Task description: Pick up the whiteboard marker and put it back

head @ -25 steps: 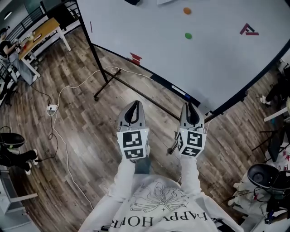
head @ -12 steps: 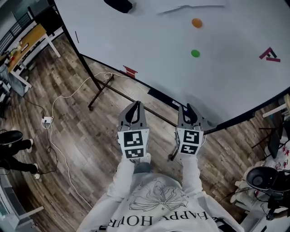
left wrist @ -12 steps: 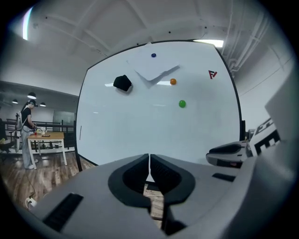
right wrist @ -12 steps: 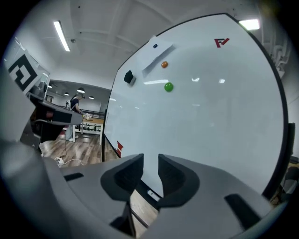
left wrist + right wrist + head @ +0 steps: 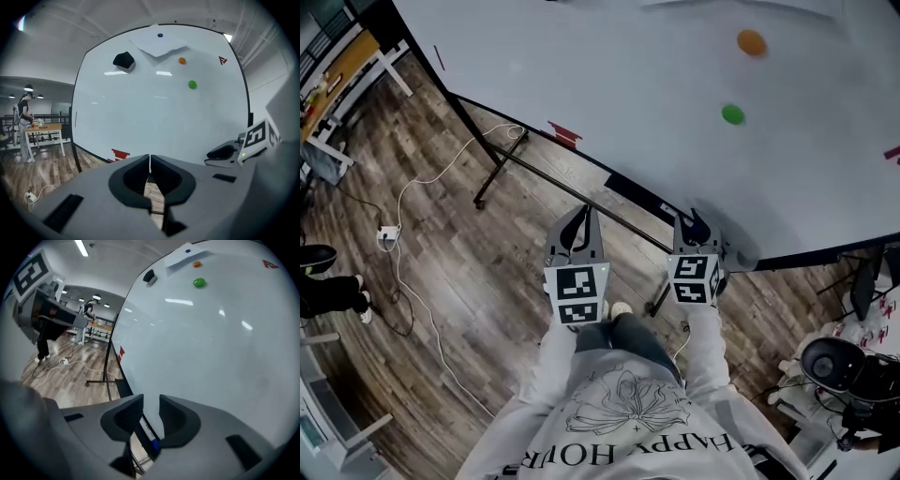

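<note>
- Currently the right claw [image 5: 151, 404] is spreading its jaws with nothing pinched. The whiteboard marker [image 5: 149, 434] lies in the tray [image 5: 124, 389] just below and beyond the gap, and the pads are not touching it.
- The left claw [image 5: 150, 161] hangs beside the right claw, short of the board, with its jaws pressed together on nothing.
- The step looks like work at the tray. Keep the jaws wide, set the gap across the barrel rather than along it, and come down without scraping the whiteboard [image 5: 211, 343] close ahead.
- Marker: a slim round white barrel with a blue end, likely to roll if nudged.
- Tray: a narrow dark ledge along the board's lower edge.
- Board: glossy white, throwing back the ceiling lights.
- Jaws: matte grey and curved.
</note>
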`<state>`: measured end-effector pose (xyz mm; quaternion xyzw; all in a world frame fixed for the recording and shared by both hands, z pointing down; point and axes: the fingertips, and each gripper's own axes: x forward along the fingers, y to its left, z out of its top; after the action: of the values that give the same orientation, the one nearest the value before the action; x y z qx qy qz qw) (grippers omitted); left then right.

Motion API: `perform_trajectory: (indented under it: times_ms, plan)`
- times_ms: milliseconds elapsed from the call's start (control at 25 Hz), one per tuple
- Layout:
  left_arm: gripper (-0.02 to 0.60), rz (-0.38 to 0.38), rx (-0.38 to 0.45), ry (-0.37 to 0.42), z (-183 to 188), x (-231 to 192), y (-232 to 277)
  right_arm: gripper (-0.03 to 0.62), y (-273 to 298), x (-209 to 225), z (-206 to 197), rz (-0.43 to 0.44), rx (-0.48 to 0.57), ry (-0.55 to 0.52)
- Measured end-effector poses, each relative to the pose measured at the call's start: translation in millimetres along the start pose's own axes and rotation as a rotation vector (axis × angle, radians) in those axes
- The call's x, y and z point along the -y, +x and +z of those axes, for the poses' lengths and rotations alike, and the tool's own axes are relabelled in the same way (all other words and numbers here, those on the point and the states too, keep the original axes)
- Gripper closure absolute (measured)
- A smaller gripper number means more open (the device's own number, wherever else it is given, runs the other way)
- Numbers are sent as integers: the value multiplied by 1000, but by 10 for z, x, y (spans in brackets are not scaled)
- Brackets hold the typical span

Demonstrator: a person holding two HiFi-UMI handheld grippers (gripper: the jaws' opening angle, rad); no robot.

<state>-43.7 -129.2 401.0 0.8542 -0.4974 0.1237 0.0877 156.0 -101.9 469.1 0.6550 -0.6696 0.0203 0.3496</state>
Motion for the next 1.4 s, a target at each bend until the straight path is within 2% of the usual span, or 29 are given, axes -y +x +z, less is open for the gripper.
perform_trajectory:
  times_ms: [240, 480, 680, 960, 1400]
  plan:
    - [571, 16, -33, -24, -72, 97, -144, 491, 5, -29, -205, 53, -137, -225]
    - [571, 22, -135, -62, -526, -144, 585, 491, 883, -212, -563, 168, -307, -337]
    - [571, 38, -192, -94, -803, -263, 863, 492, 1290, -318, -786, 229, -410, -388]
    - [571, 56, -219, -119, -967, -283, 890, 492, 1445, -370, -984, 245, -498, -428]
    - [571, 90, -245, -141, -1114, -404, 867, 493, 1619, -416, -1087, 231, -572, -506]
